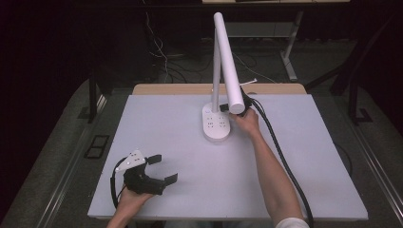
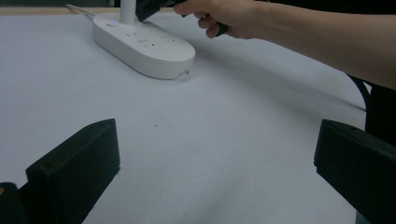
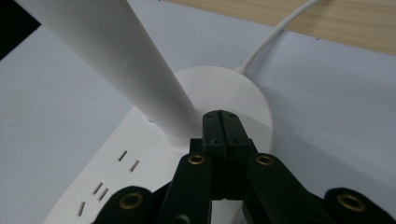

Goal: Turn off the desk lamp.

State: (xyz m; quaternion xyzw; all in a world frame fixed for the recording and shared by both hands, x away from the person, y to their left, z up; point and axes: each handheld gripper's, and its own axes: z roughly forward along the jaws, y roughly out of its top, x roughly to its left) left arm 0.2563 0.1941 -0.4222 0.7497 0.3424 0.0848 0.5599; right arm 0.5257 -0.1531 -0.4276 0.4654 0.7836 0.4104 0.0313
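A white desk lamp stands at the back middle of the white table point(image 1: 304, 166). Its oval base point(image 1: 216, 124) point(image 2: 144, 44) point(image 3: 233, 88) carries socket slots, and its stem point(image 3: 116, 60) rises to a long tube head point(image 1: 228, 61). My right gripper point(image 1: 223, 108) point(image 3: 222, 119) is shut with nothing between its jaws. Its tips sit just over the base right beside the foot of the stem; contact cannot be told. My left gripper point(image 1: 164, 168) point(image 2: 217, 172) rests at the front left, open and empty, pointing toward the lamp.
The lamp's white cord point(image 3: 271, 37) runs off the back over a wooden tabletop edge point(image 1: 190, 89). A black cable point(image 1: 280, 156) trails from the right gripper along the forearm to the front edge. Loose cables and desk legs lie on the floor behind.
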